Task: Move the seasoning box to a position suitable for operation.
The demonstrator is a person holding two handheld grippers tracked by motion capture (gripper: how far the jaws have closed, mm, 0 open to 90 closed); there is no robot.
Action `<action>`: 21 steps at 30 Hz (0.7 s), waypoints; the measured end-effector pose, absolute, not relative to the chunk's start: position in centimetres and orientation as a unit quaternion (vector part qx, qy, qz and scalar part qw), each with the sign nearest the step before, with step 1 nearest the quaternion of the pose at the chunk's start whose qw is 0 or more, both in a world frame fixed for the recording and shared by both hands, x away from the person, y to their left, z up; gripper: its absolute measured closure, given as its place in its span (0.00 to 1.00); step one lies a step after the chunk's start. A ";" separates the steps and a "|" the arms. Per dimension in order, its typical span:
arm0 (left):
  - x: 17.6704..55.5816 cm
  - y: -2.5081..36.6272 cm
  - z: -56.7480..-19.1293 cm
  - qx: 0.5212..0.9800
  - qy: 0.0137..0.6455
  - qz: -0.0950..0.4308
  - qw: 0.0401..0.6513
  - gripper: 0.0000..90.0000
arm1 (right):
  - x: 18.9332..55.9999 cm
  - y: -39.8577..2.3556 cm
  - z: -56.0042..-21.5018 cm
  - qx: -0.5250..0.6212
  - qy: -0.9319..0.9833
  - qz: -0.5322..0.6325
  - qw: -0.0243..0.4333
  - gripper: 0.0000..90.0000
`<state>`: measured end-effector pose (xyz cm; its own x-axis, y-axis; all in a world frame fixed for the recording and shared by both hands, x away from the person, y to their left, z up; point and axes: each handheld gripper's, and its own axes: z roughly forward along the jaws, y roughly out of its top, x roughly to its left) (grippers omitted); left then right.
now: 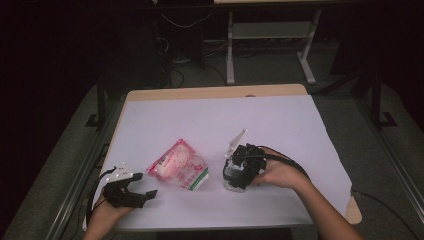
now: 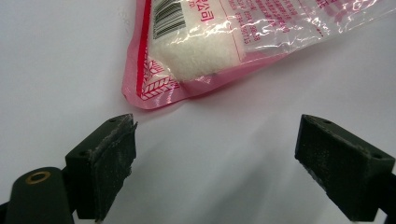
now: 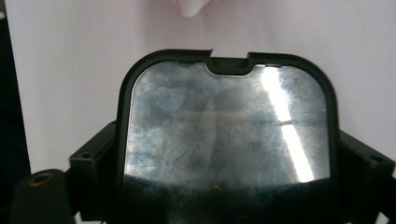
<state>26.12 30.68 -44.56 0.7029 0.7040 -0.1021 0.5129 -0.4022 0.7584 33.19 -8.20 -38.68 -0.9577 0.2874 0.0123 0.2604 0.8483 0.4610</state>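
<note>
Pink packet [image 2: 205, 46] lies just beyond the left hand-held gripper's [image 2: 215, 158] parted jaws; right hand-held gripper [image 3: 224, 177] clamps a black-rimmed container [image 3: 224, 130].

A fixed camera sits high above the near edge of the table [image 1: 215, 110], looking forward and down, so the whole white top and the dim floor beyond it show, with both forearms entering from the bottom. The left gripper view rides low and very close to the table surface, looking along its own tongs [image 2: 215, 158] at the corner of a pink packet [image 2: 196, 56]; that packet [image 1: 178, 165] also lies mid-table in the high view. The right gripper view looks down along its tongs [image 3: 224, 186], pressed up close to a black-rimmed clear lid [image 3: 224, 126] between them.
</note>
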 end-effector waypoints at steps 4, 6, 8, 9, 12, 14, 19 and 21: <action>26.1 30.8 -44.6 0.829 0.367 0.120 0.404 0.13 | 33.2 -9.1 -38.5 0.156 0.952 0.262 0.030 0.08; 26.2 30.8 -44.5 0.829 0.367 0.120 0.404 0.13 | 33.2 -9.8 -38.1 0.158 0.948 0.276 0.030 0.08; 26.2 30.8 -44.5 0.829 0.367 0.119 0.404 0.13 | 33.0 -10.6 -37.6 0.167 0.938 0.302 0.022 0.08; 26.2 30.8 -44.5 0.829 0.367 0.119 0.404 0.13 | 33.0 -10.9 -37.5 0.171 0.935 0.309 0.020 0.08; 26.1 30.8 -44.6 0.829 0.369 0.119 0.404 0.13 | 32.6 -12.3 -36.8 0.183 0.928 0.323 0.025 0.08; 26.1 30.8 -44.5 0.829 0.368 0.119 0.405 0.13 | 32.2 -13.5 -36.5 0.200 0.920 0.336 0.032 0.08; 26.1 30.8 -44.6 0.826 0.373 0.117 0.406 0.13 | 31.1 -16.2 -36.4 0.214 0.905 0.366 0.023 0.15; 26.1 30.8 -44.5 0.826 0.374 0.117 0.406 0.13 | 30.4 -17.1 -36.5 0.228 0.900 0.371 0.017 0.19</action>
<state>26.09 30.77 -44.55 0.6932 0.7124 -0.1095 0.5215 -0.3909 0.7585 30.41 -17.06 -36.53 -0.8954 0.4233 0.1382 0.3979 0.6214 0.6749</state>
